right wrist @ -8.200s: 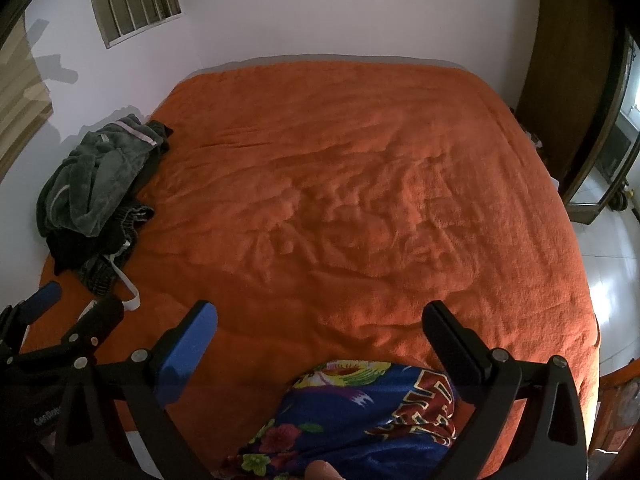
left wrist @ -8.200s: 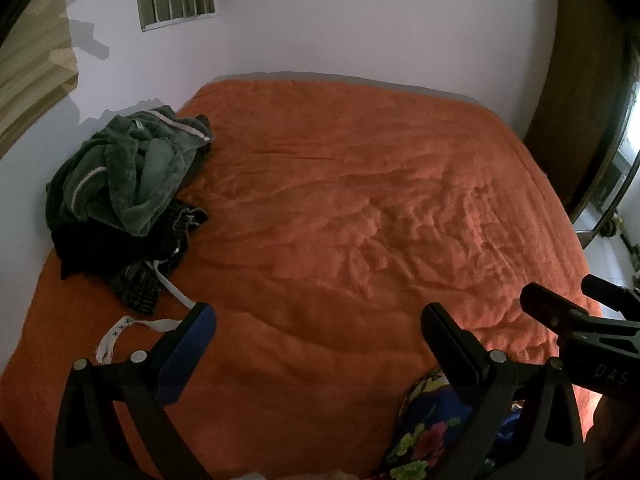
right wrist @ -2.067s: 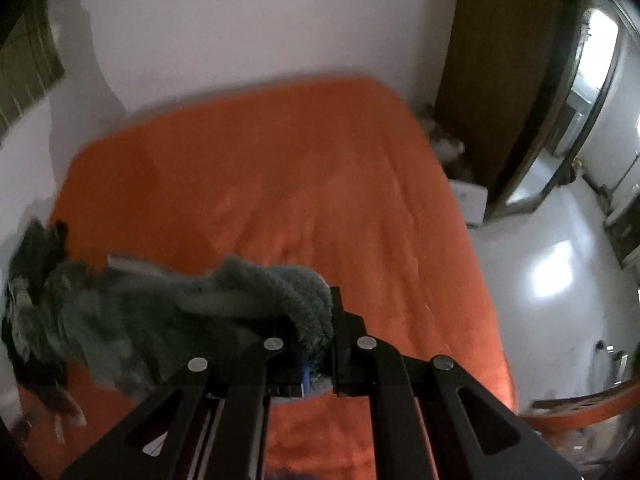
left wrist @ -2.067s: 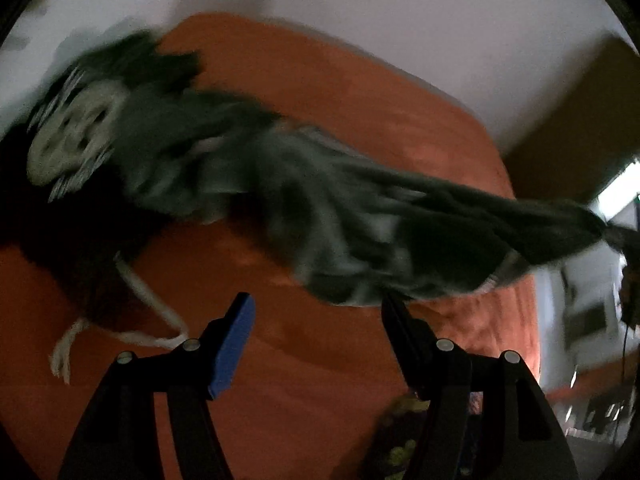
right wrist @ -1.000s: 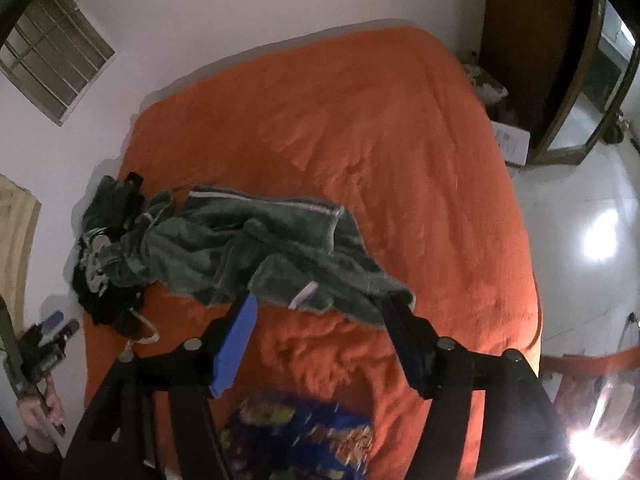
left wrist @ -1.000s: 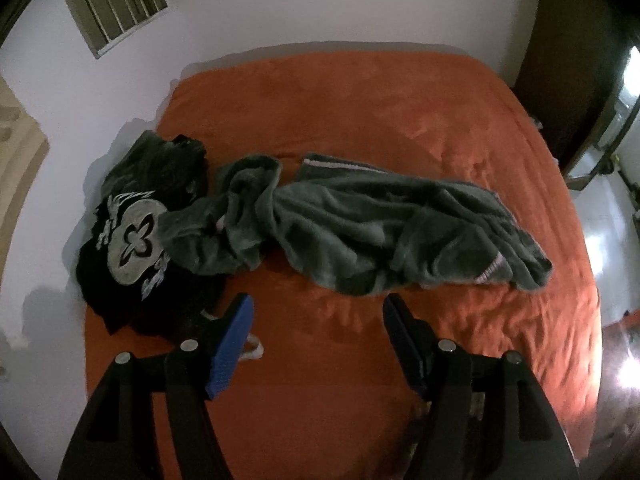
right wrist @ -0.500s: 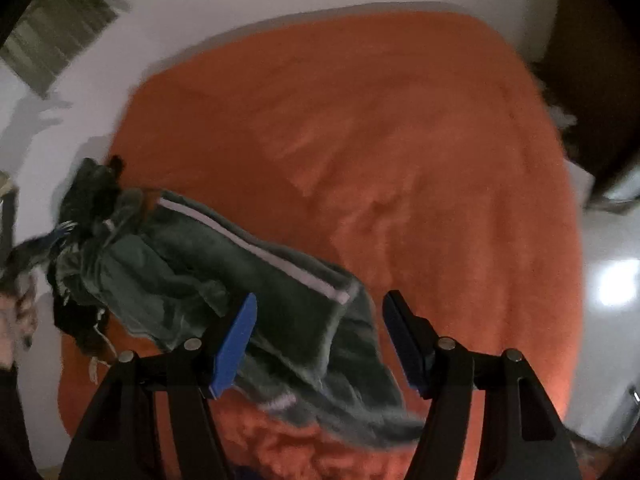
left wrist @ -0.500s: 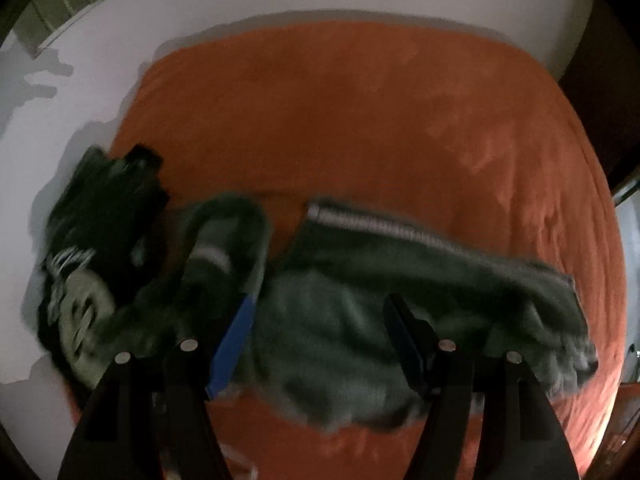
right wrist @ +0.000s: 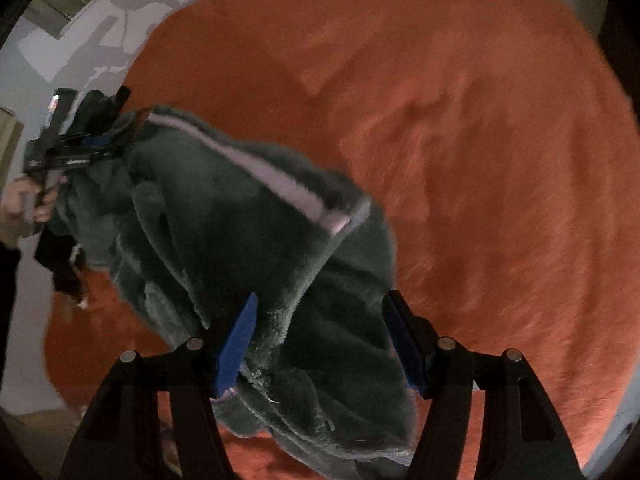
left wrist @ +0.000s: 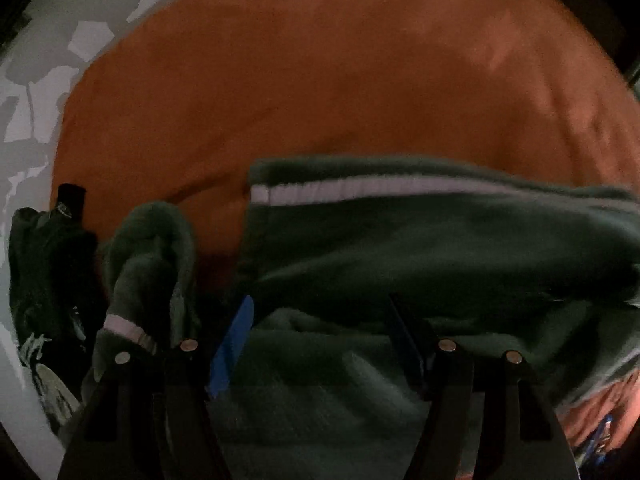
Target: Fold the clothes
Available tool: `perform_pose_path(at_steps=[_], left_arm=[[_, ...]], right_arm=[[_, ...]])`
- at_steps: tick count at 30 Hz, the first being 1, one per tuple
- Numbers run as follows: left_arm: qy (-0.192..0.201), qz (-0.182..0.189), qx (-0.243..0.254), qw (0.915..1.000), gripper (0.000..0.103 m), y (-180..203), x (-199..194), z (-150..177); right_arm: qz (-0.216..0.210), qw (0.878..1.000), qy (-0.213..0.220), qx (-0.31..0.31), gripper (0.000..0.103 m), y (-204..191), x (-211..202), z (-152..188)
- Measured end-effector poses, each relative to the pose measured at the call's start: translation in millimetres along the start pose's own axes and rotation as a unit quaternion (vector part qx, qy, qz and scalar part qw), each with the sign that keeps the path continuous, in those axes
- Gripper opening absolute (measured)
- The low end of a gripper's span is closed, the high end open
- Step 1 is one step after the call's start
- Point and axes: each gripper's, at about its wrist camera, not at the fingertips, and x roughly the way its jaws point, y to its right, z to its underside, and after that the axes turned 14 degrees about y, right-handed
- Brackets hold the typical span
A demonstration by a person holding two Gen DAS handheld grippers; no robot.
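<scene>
A dark green fleece garment (left wrist: 420, 248) with a white stripe lies crumpled across the orange bed (left wrist: 320, 80). My left gripper (left wrist: 320, 340) hangs open close above its left part, with fleece showing below the gap between the fingers. One sleeve or leg (left wrist: 148, 264) curls up to the left of it. In the right wrist view the same garment (right wrist: 248, 240) fills the lower middle, and my right gripper (right wrist: 320, 340) stands open over its right end, fabric in the gap but the pads not pressing it. The left gripper (right wrist: 108, 140), held by a hand (right wrist: 32, 200), is at the garment's far left end.
A heap of dark clothes (left wrist: 44, 280) sits at the bed's left edge against the white wall (left wrist: 32, 100). The orange blanket (right wrist: 500, 180) stretches bare beyond and to the right of the garment. A vent (right wrist: 68, 4) is in the wall at upper left.
Both grippers have come down steeply toward the green garment, which now fills the lower half of each view. Their jaws stay about as wide as before.
</scene>
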Motion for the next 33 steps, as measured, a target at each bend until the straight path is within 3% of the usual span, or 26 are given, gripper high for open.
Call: perform_pose_path(at_steps=[2,3,4,8,10,12,14,15,16,20,21,22,23,26,29,33], left_arm=[[-0.015,0.015,0.001,0.9998,0.069,0.3,7.5,1.2],[-0.027,0.028,-0.003,0.9992,0.069,0.6,10.8,2.0],[-0.035,0.036,-0.007,0.9987,0.069,1.3,12.9,2.3],[-0.019,0.049,-0.014,0.9985,0.069,6.4,1.6,-1.7],[-0.006,0.069,-0.021,0.9974,0.069,6.2,-9.3,-4.5],[0.007,0.073,-0.023,0.997,0.069,5.1,-17.7,-7.0],[0.014,0.073,-0.027,0.9969,0.069,2.7,-22.0,-8.3],[0.015,0.075,-0.032,0.9966,0.069,0.7,-22.9,-9.2],[0.014,0.078,-0.038,0.9962,0.069,-0.8,-23.4,-9.2],[0.005,0.087,-0.053,0.9948,0.069,3.6,-21.2,-6.8],[0.005,0.086,-0.049,0.995,0.069,4.9,-21.0,-5.4],[0.004,0.085,-0.044,0.9954,0.069,6.3,-21.3,-4.3],[0.004,0.082,-0.038,0.9959,0.069,7.8,-21.6,-3.1],[0.009,0.061,-0.03,0.9976,0.069,12.0,-24.3,-1.3],[0.041,0.036,-0.029,0.9981,0.069,15.8,-36.8,-4.7],[0.076,0.045,-0.03,0.9956,0.069,19.8,-55.9,-13.4]], right_arm=[[-0.015,1.0,0.002,0.007,0.047,4.3,7.4,-3.4],[-0.022,1.0,0.008,0.008,0.016,5.2,7.0,-6.4],[-0.021,1.0,0.022,0.007,0.0,5.5,4.4,-9.9],[-0.017,0.994,0.11,0.018,0.0,12.0,-31.9,-32.4],[-0.049,0.992,0.105,0.043,0.0,18.3,-44.9,-44.9],[-0.085,0.992,0.069,0.061,0.003,17.1,-43.4,-52.7],[-0.095,0.993,0.038,0.051,0.029,5.8,-35.1,-49.1],[-0.093,0.995,0.028,0.033,0.06,-1.6,-29.8,-44.2],[-0.089,0.996,0.018,0.008,0.071,-11.5,-22.2,-38.1],[-0.048,0.996,-0.043,-0.058,0.071,-32.0,10.4,-15.9],[-0.05,0.996,-0.051,-0.054,0.064,-31.1,14.9,-12.5],[-0.056,0.996,-0.053,-0.053,0.032,-30.8,17.7,-10.8],[-0.059,0.996,-0.045,-0.057,0.02,-31.2,16.2,-11.7],[-0.038,0.996,0.031,-0.07,0.016,-29.7,-14.1,-26.0],[0.009,0.991,0.129,-0.021,0.016,-13.0,-56.7,-55.8],[0.095,0.963,0.248,-0.039,0.016,-20.0,-103.4,-82.9]])
